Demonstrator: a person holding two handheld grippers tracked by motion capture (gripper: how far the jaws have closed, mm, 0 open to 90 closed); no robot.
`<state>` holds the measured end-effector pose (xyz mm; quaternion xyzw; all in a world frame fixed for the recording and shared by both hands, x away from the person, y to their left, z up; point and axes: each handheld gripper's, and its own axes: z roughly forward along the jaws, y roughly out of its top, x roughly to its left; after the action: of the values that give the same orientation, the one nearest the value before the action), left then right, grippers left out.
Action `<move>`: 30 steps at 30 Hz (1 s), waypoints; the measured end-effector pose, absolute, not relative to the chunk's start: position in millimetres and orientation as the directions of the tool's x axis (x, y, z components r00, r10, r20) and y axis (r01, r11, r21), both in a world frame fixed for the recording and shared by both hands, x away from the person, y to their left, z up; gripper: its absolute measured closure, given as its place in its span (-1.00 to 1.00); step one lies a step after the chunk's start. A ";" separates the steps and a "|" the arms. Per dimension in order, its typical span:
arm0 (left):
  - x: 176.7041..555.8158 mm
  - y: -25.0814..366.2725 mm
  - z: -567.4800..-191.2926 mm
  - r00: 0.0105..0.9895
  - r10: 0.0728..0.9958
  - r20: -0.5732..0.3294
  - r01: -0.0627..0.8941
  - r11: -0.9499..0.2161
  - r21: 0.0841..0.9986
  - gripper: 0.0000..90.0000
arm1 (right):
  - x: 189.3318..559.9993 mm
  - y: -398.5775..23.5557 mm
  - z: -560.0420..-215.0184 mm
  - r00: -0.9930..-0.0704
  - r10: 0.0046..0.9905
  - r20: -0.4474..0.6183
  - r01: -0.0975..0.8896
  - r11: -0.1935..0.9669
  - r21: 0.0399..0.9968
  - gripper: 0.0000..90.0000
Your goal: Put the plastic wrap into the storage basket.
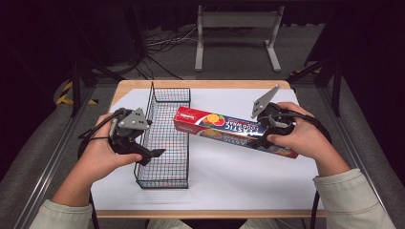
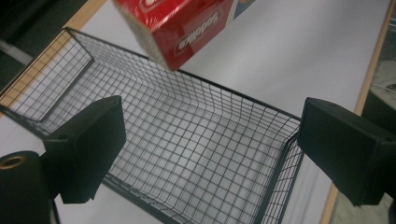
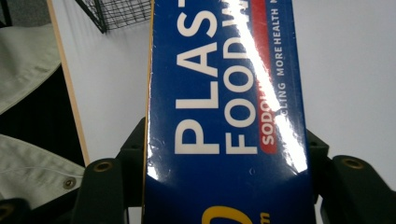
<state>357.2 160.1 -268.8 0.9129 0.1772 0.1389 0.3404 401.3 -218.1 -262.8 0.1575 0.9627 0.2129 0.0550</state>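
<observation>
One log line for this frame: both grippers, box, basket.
right gripper: shut on plastic wrap box | box: held over table, red end above wire basket rim | left gripper: open, over basket | basket: empty

Overhead light; white table sheet [image 1: 267,176] bright, floor and bkgd around it dark. Soft shadow just beside the wire basket [image 1: 165,138]. In right gripper view a strong glare streak runs across the plastic wrap box [image 3: 224,116], washing out some lettering. Left gripper view: box end slightly blurred above the basket, jaws soft, close-up.
</observation>
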 end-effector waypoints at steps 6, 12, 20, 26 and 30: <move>358.5 142.3 -261.3 0.923 0.352 0.155 0.163 -0.723 0.671 -0.88 | 397.8 -207.2 -262.1 -0.963 0.268 -0.026 0.233 0.879 0.417 -0.11; 359.6 121.6 -256.6 0.946 0.278 0.166 0.109 -0.757 0.644 -0.89 | 393.2 -197.3 -264.5 -0.975 0.223 -0.009 0.200 0.892 0.405 -0.11; 362.9 98.8 -256.4 0.961 0.214 0.174 0.068 -0.796 0.602 -0.89 | 389.9 -189.4 -266.1 -0.987 0.162 0.001 0.149 0.902 0.405 -0.11; 363.4 84.3 -258.5 0.970 0.174 0.170 0.044 -0.814 0.580 -0.89 | 385.9 -184.9 -267.6 -0.992 0.124 0.004 0.115 0.909 0.401 -0.11; 364.2 77.5 -260.4 0.974 0.154 0.164 0.034 -0.820 0.571 -0.88 | 384.0 -182.2 -268.2 -0.995 0.103 0.003 0.095 0.909 0.405 -0.11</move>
<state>364.2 77.5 -260.4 0.9486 0.0494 0.1017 0.2956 384.0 -182.2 -268.2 0.0507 0.9771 0.2066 0.0093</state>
